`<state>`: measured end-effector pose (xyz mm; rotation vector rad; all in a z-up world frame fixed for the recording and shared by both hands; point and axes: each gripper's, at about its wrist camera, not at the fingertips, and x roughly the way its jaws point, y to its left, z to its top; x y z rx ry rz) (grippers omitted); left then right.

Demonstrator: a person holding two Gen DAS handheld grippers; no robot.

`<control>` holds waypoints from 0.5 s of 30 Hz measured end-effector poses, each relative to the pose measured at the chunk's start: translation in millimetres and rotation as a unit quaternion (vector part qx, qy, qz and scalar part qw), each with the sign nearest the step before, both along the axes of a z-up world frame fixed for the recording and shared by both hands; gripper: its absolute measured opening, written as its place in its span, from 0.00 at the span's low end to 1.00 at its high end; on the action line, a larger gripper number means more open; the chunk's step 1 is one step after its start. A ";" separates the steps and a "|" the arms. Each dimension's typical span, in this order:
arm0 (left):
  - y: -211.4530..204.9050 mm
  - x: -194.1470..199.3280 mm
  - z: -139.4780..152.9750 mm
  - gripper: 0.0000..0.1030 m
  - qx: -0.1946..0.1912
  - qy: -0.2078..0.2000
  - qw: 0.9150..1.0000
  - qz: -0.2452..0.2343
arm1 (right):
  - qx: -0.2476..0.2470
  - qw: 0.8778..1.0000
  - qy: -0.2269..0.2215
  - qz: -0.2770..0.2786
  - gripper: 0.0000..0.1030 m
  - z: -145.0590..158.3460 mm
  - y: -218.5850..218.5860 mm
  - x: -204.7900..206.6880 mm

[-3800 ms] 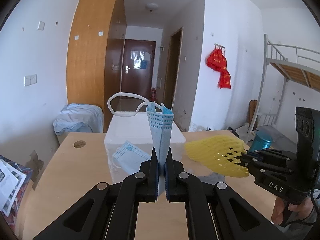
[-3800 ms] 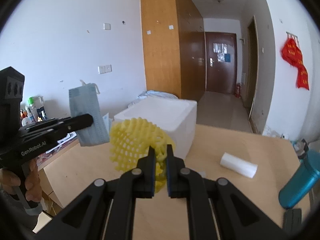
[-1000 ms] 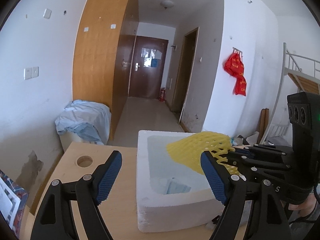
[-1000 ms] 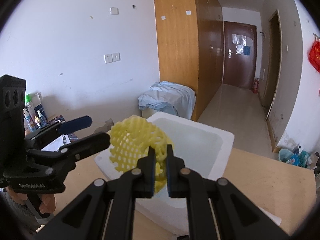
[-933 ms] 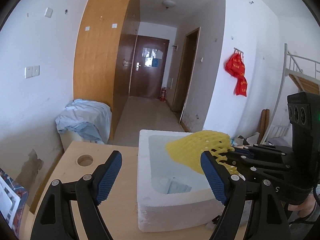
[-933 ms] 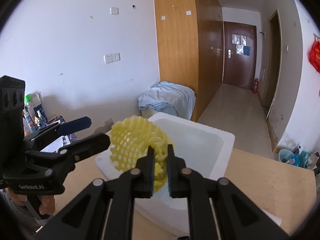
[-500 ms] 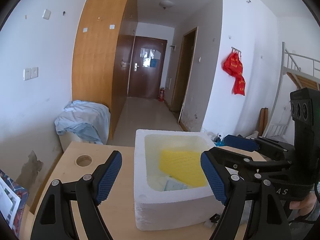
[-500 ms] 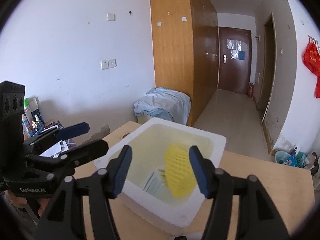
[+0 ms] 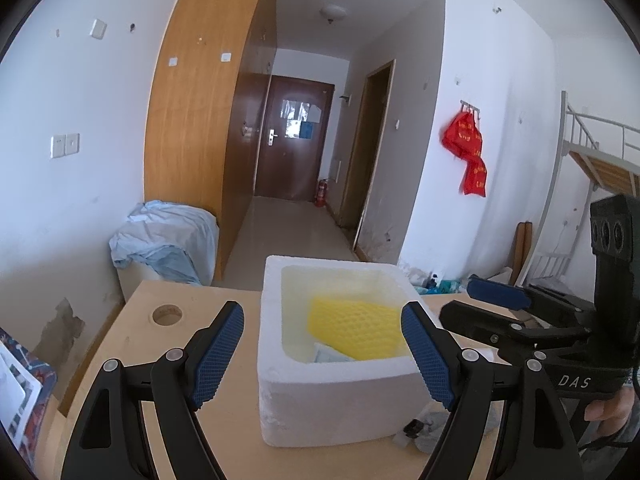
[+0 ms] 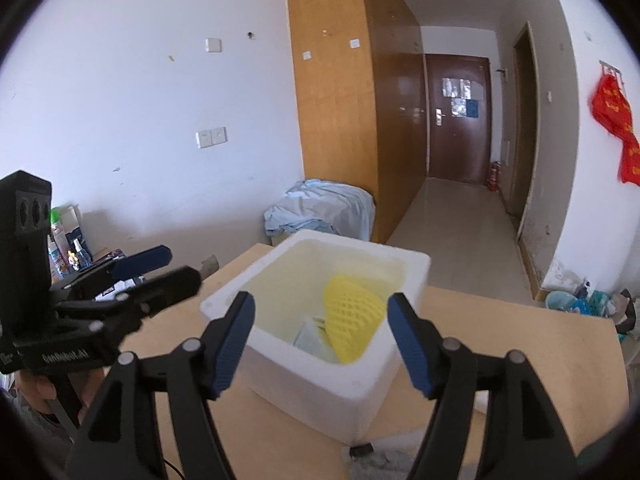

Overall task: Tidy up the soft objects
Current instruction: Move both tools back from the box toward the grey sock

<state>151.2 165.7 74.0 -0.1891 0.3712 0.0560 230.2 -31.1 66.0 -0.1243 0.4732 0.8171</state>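
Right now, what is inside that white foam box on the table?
Inside the foam box lies a yellow foam net, leaning on a pale blue face mask that it partly covers. The rest of the box floor is hidden by the near wall.

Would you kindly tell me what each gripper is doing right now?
Left gripper: open, holding nothing.
Right gripper: jaws opening, nothing held; the yellow foam net lies in the foam box.

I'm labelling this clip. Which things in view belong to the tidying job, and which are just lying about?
Part of the job:
- foam box
- yellow foam net in the box
- blue mask under the net
- left claw and right claw, both empty, the right still opening

Just lying about:
- bedding heap
- red bags on the wall
- fire extinguisher
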 end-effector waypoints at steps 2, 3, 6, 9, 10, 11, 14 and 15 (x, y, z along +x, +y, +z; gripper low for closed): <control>-5.3 -6.3 -0.5 0.79 -0.005 0.001 1.000 -0.007 | -0.001 1.000 0.002 -0.008 0.71 -2.2 -7.6 -4.2; -8.6 -8.9 -1.4 0.79 -0.006 0.002 1.000 -0.011 | -0.001 1.000 0.006 -0.011 0.71 -4.6 -13.6 -6.7; -19.5 -19.7 -5.0 0.79 -0.011 0.002 1.000 -0.023 | 0.000 1.000 0.016 -0.016 0.71 -10.0 -26.5 -15.5; -33.3 -30.9 -9.2 0.79 -0.019 0.001 0.999 -0.035 | -0.002 1.000 0.009 -0.024 0.71 -13.0 -37.3 -28.4; -38.0 -33.8 -10.5 0.79 -0.020 0.002 0.999 -0.038 | -0.005 1.000 0.007 -0.027 0.71 -14.0 -39.8 -32.0; -42.6 -36.8 -11.7 0.79 -0.020 0.002 0.999 -0.042 | -0.008 0.999 0.004 -0.030 0.71 -15.6 -43.2 -36.1; -54.9 -42.0 -14.9 0.79 -0.023 0.008 0.998 -0.054 | -0.012 0.999 0.003 -0.042 0.71 -20.9 -55.3 -47.1; -59.7 -44.6 -16.3 0.79 -0.024 0.010 0.998 -0.058 | -0.011 0.999 0.006 -0.045 0.71 -22.9 -60.9 -49.6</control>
